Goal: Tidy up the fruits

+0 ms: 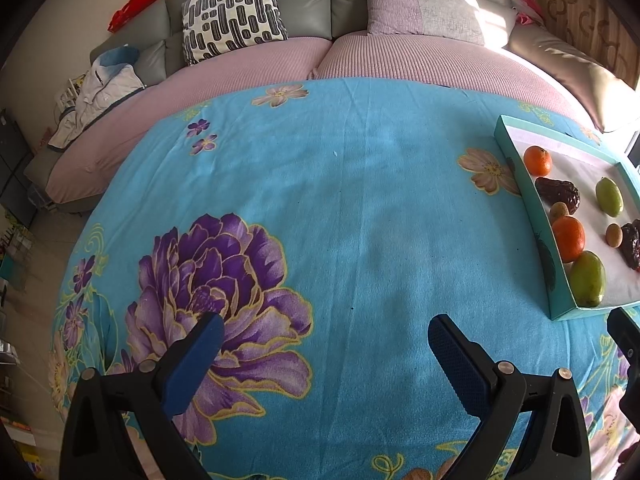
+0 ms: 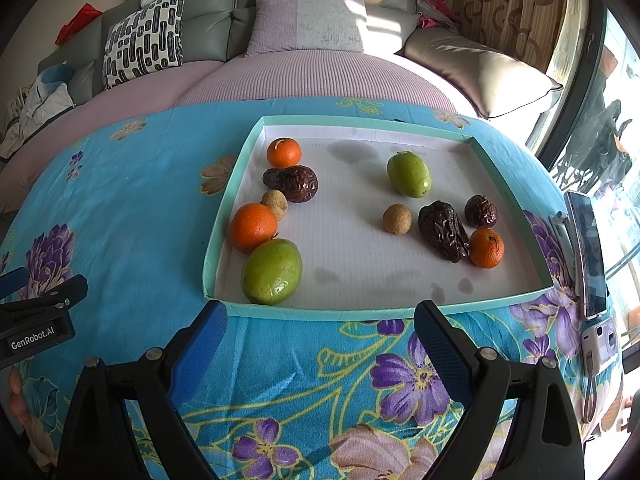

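Two hand-held grippers are hovering over a table draped in a blue floral cloth [image 2: 132, 208], with a shallow teal tray [image 2: 320, 313] of fruit lying ahead of the right one. The right gripper [image 2: 320, 344] is hanging just short of the tray's near rim, its blue-padded fingers spread wide and holding nothing. The left gripper [image 1: 326, 354] is sitting over bare cloth well to the left of the tray, its fingers likewise spread and empty.

Inside the tray, fruit is lying in two loose groups on the white liner. Along the left wall, a small orange [image 2: 284, 153] is sitting at the far end, followed by a dark wrinkled date [image 2: 291, 183], a tan longan [image 2: 275, 204], a larger orange [image 2: 253, 227] and, nearest the gripper, a big green fruit [image 2: 271, 272]; the neighbours here are touching or nearly so. On the right, a second green fruit [image 2: 409, 174] is resting apart from the rest, with another longan [image 2: 397, 219] just beside a long date [image 2: 442, 230], a rounder date [image 2: 481, 211] behind it and a third orange [image 2: 486, 248] touching the long date.

A phone [image 2: 589, 252] is standing at the table's right edge, and a sofa [image 2: 280, 72] with cushions is filling the background.
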